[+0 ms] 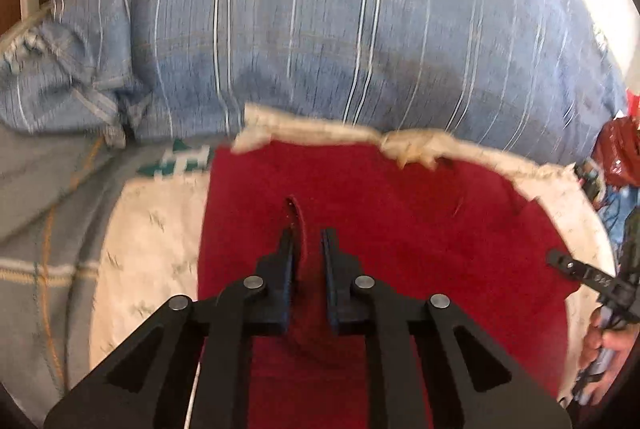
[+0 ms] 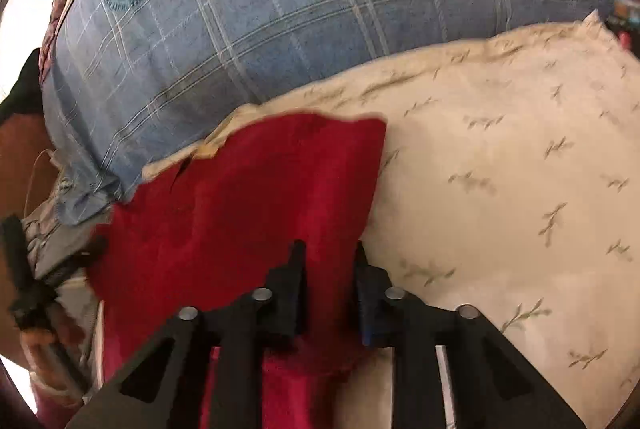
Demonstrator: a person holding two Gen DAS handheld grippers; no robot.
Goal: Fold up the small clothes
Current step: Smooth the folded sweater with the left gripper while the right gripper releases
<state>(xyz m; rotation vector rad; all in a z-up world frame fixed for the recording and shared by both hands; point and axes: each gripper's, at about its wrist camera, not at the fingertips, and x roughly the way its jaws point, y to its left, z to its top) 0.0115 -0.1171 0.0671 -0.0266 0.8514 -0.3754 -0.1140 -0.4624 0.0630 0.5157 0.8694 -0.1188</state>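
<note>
Red cloth (image 1: 400, 229) lies flat on the cream sheet (image 1: 152, 249), directly under and ahead of both claws. Blue pillow (image 1: 320, 29) sits beyond its far edge.

Left claw (image 1: 309, 235): fingers drawn close, a raised pleat of red cloth pinched between them, well inside the cloth's left edge.

Right claw (image 2: 329, 249): fingers drawn close on a fold of red cloth near its right edge; cream sheet begins just right of the right finger. From the left view the right claw shows only as a black finger at the cloth's far right border.

Both views blurred, so grip depth is hard to judge.

Risks, as judged:
1. Either pinch looks shallow; a lift could let the pleat slide out, dropping 1 side and skewing the fold.
2. Right claw sits so near the cloth's edge that it may have caught the sheet as well; lifting would drag the sheet along.
3. 2 claws rising unevenly would twist the cloth and leave a crooked crease.
</note>
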